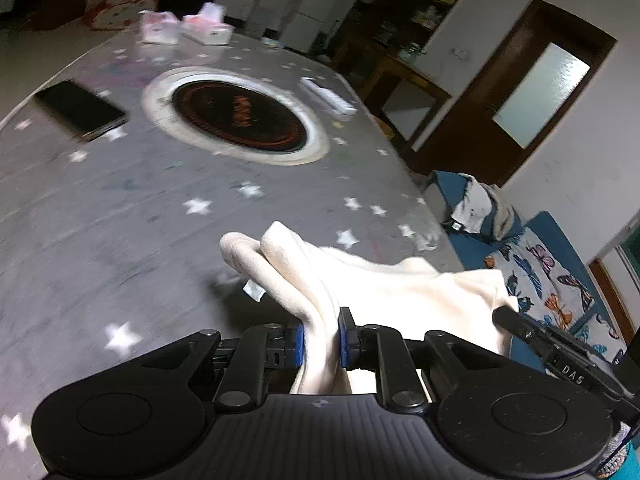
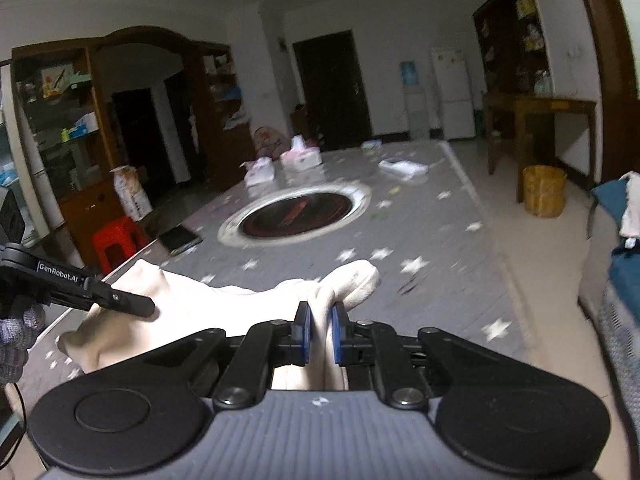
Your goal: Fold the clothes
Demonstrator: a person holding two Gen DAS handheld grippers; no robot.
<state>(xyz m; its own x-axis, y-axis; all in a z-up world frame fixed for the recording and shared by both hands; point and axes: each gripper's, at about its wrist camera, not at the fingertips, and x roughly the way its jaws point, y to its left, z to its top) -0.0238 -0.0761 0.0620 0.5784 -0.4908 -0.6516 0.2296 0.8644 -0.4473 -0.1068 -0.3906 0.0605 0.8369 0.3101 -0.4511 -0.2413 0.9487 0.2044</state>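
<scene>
A cream-white garment (image 1: 384, 280) is held up above the grey star-patterned table (image 1: 120, 208). My left gripper (image 1: 320, 340) is shut on one bunched edge of it. My right gripper (image 2: 320, 336) is shut on another bunched edge of the same garment (image 2: 224, 304). The cloth stretches between the two grippers. The right gripper's finger shows at the right of the left wrist view (image 1: 532, 328), and the left gripper's finger shows at the left of the right wrist view (image 2: 100, 292). The lower part of the garment is hidden behind the gripper bodies.
A round black hotplate (image 1: 240, 116) is set in the table's middle. A black phone (image 1: 80, 108), a white remote (image 1: 328, 96) and pink tissue packs (image 1: 184, 28) lie on the table. A blue butterfly-print sofa (image 1: 552, 280) stands beside the table, a red stool (image 2: 116, 240) and a wicker bin (image 2: 544, 192) on the floor.
</scene>
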